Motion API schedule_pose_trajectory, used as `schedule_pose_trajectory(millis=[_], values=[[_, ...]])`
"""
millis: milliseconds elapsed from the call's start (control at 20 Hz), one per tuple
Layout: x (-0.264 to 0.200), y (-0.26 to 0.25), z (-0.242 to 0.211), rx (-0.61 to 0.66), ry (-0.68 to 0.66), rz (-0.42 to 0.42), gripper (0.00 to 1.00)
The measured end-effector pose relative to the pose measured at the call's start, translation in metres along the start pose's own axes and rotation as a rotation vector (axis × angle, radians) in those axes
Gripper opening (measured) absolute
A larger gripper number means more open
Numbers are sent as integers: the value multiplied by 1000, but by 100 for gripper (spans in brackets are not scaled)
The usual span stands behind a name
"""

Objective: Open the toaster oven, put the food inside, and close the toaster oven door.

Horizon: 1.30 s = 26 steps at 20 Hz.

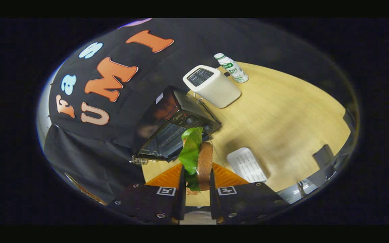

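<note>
Gripper view: the tool [196, 187] was clenched on the sandwich [204, 165], a slice of brown bread with a green lettuce leaf [190, 152] against it, standing on edge between the two fingers, both of which pressed on it from either side. The food rose up out of the grip, the leaf reaching furthest, its tip overlapping the front of the toaster oven [177, 126].

The toaster oven, a black box with knobs on the side of its front face nearer the toaster, stood just beyond the tool and the held food, near the worktop [282, 114] edge that met the black cloth wall. The whole scene appeared tilted. Its glass door [162, 140] seemed to lie against the front, though whether it was fully closed could not be told for certain.

A white toaster [213, 86] with a slotted top stood beside the oven, further along the same edge. A white bottle with a green label [231, 68] stood just past the toaster, towards the worktop's far corner.

A white ribbed tray [247, 165] lay on the light wooden worktop just beside the fingers, apart from the oven. An orange ribbed piece [171, 177] showed directly behind the fingers on both sides of the held food.
</note>
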<state>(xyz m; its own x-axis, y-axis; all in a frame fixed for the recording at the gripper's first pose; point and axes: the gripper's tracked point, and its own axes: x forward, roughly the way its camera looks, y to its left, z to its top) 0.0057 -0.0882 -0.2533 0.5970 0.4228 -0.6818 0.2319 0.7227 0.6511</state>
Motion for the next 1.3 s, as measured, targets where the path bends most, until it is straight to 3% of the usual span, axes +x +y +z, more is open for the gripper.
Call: schedule_pose_trajectory(millis=[200, 850, 1100, 1300], values=[[53, 23, -22, 187, -35, 103, 30], [193, 89, -20, 422, -155, 248, 30], [227, 105, -15, 466, -238, 219, 30], [239, 106, -16, 515, -301, 179, 37]])
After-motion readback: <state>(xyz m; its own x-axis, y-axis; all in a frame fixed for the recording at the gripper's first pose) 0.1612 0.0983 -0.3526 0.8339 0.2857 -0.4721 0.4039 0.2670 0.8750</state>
